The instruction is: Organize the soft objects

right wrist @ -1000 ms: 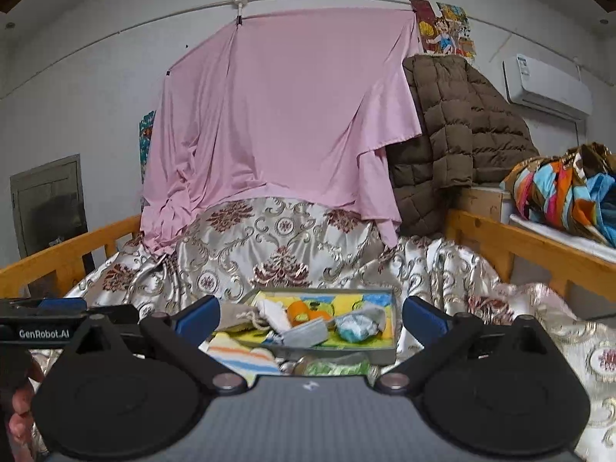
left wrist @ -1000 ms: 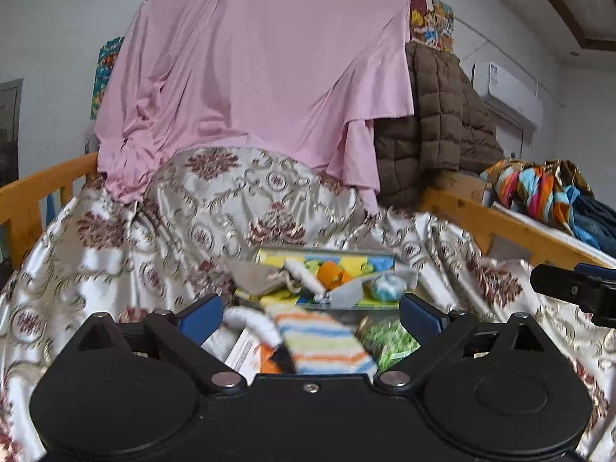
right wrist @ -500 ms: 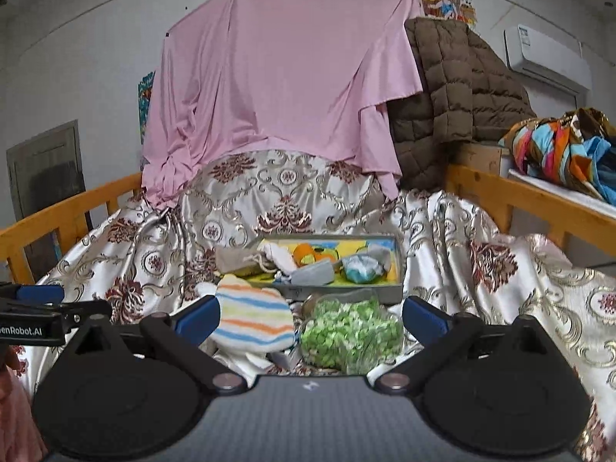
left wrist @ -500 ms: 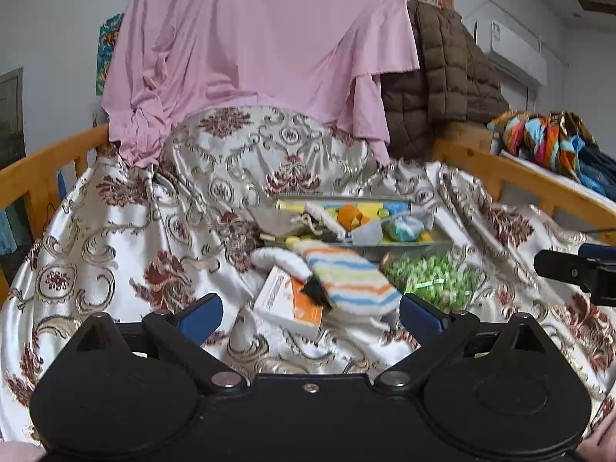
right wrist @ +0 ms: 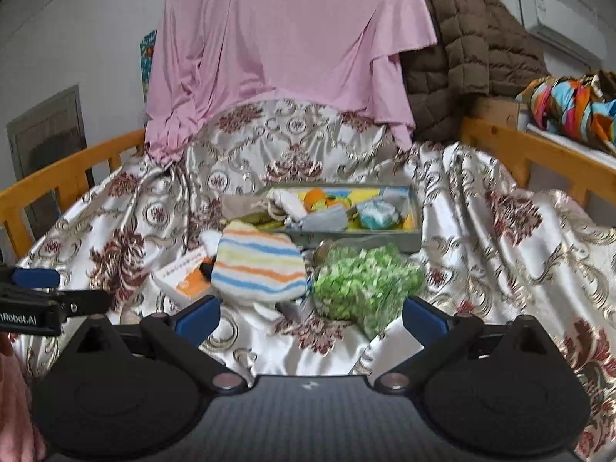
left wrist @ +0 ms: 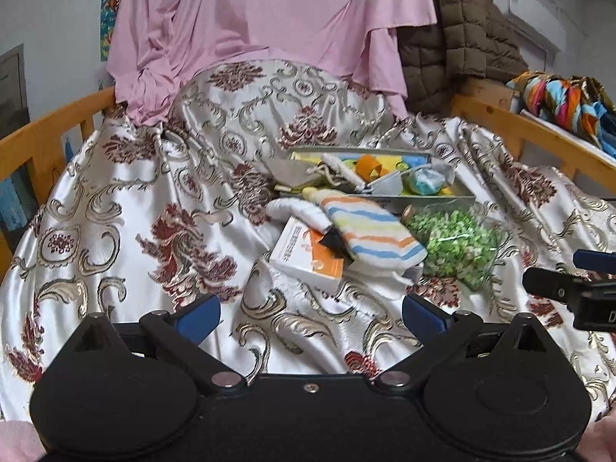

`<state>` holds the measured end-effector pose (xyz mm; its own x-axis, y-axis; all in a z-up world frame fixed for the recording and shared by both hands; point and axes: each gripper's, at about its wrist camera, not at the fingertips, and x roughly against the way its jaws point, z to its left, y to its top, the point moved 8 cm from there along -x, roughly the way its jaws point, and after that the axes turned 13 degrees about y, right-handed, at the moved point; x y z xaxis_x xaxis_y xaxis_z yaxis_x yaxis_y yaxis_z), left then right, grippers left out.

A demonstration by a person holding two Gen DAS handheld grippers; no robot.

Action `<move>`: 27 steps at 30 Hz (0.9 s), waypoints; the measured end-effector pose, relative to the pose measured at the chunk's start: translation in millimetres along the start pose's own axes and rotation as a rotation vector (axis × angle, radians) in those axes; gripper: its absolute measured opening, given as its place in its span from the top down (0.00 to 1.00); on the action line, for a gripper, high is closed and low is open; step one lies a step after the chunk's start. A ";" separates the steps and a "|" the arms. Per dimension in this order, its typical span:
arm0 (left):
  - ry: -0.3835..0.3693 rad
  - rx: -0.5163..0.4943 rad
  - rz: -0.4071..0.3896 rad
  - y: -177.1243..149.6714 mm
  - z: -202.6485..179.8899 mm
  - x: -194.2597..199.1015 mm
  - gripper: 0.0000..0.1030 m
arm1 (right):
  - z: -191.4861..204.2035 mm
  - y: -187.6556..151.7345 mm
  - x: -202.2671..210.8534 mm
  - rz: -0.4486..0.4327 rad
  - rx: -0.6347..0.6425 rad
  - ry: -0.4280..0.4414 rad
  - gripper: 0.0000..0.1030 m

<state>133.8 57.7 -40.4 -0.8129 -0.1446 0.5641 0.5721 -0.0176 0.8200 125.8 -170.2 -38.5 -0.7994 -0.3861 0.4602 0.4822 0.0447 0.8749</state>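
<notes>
Left gripper [left wrist: 311, 313]: 2 blue-tipped fingers spread wide apart, nothing between them, held above the glossy satin bedspread [left wrist: 127, 208], which is cream with maroon and gold scrollwork and heavily creased. Right gripper [right wrist: 311, 313]: fingers likewise spread wide, empty, just short of the soft items.

Striped towel [left wrist: 369, 231]: fluffy terry, folded into a rounded pad, bands of orange, blue and yellow on white. It lies near the middle of the bedspread, overlapping a flat white-and-orange cardboard box [left wrist: 304, 256] and touching a clear crinkled bag of green pieces [left wrist: 454, 242] on its right. A white plush piece [left wrist: 296, 210] lies against its far-left edge.

Behind these, a shallow grey rectangular tray [left wrist: 442, 202] holds small cloth items, among them a teal bundle [left wrist: 423, 183] and an orange band [left wrist: 367, 165].

The left wrist view shows most of the box face; the right wrist view shows only its corner beside the towel. Each view catches the other gripper's black body at its edge. Pink cloth [right wrist: 285, 50] and a brown quilted jacket [right wrist: 462, 46] hang beyond the bedspread's far edge.
</notes>
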 end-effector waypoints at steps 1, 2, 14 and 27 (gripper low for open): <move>0.006 0.001 0.008 -0.3 0.7 -1.5 0.02 | 0.0 -2.3 -3.3 0.009 -0.002 0.004 0.00; 0.012 0.004 0.016 -0.9 1.6 -3.3 0.02 | -0.3 -4.3 -6.2 0.017 -0.005 0.008 0.00; 0.060 0.088 0.090 -5.3 16.8 -19.5 0.02 | 0.7 -20.2 -40.1 0.093 -0.018 0.056 0.00; 0.027 0.105 0.018 24.3 21.7 -48.0 0.02 | 22.4 -12.3 -83.5 0.100 0.077 0.111 0.00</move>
<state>184.3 85.6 -45.5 -0.7983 -0.1710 0.5775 0.5712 0.0889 0.8160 178.6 -117.9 -84.3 -0.7025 -0.4751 0.5299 0.5252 0.1565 0.8365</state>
